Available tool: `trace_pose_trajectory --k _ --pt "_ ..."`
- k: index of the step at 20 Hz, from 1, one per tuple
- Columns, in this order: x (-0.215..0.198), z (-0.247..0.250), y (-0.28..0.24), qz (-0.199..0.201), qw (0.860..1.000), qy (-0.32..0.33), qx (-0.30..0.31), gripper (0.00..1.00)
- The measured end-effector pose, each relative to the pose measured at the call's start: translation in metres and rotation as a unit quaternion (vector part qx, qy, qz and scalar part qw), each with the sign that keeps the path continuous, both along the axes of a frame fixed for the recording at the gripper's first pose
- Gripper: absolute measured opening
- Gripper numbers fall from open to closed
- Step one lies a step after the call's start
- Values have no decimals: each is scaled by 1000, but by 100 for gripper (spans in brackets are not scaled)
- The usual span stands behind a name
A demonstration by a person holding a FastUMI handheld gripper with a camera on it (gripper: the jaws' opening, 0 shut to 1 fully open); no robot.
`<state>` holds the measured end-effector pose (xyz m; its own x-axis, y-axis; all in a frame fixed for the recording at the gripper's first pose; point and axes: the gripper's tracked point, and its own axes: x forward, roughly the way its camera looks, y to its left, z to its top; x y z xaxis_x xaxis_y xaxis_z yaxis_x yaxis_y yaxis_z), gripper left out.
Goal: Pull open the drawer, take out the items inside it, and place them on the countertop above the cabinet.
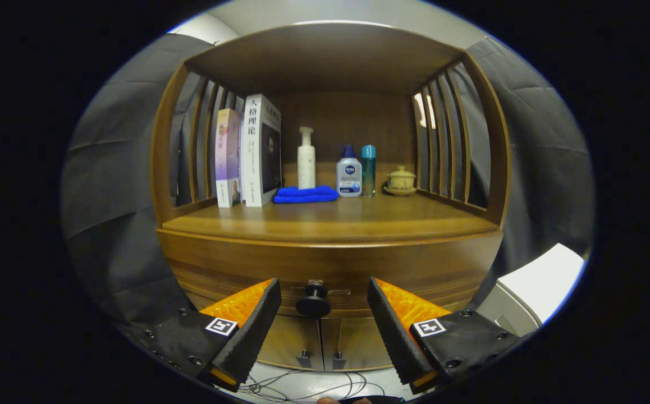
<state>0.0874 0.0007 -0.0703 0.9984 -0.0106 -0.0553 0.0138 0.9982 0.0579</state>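
The gripper camera is facing the wooden cabinet point(325, 264) straight on from the front, near it, sitting at the height of the drawer knob point(313, 303) and looking slightly up into the shelf above.

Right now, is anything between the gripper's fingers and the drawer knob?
No. In the gripper view the open gripper frames the black drawer knob, which sits between the fingers and just beyond them; the gap is bare.

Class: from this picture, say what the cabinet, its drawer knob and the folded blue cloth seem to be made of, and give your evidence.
Cabinet: varnished brown wood, with visible grain and sheen.
Drawer knob, between the open gripper's fingers: dark, smooth, metal or plastic; unclear.
Folded blue cloth: soft fabric, likely microfibre, with rounded matte folds.
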Motion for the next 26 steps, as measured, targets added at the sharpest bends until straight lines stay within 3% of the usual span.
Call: trace_pose_trajectory --k 6,12,15,18,22,26 --pt "31 -30 0 -7 999 31 -11 98" --pt "40 -41 10 -5 998 41 -37 92" --pt "39 -40 16 -1 998 50 -31 50" --pt "41 -41 17 10 998 56 -18 44" --pt "41 -41 17 9 998 54 -19 27" --pt "39 -41 16 11 998 52 -22 27"
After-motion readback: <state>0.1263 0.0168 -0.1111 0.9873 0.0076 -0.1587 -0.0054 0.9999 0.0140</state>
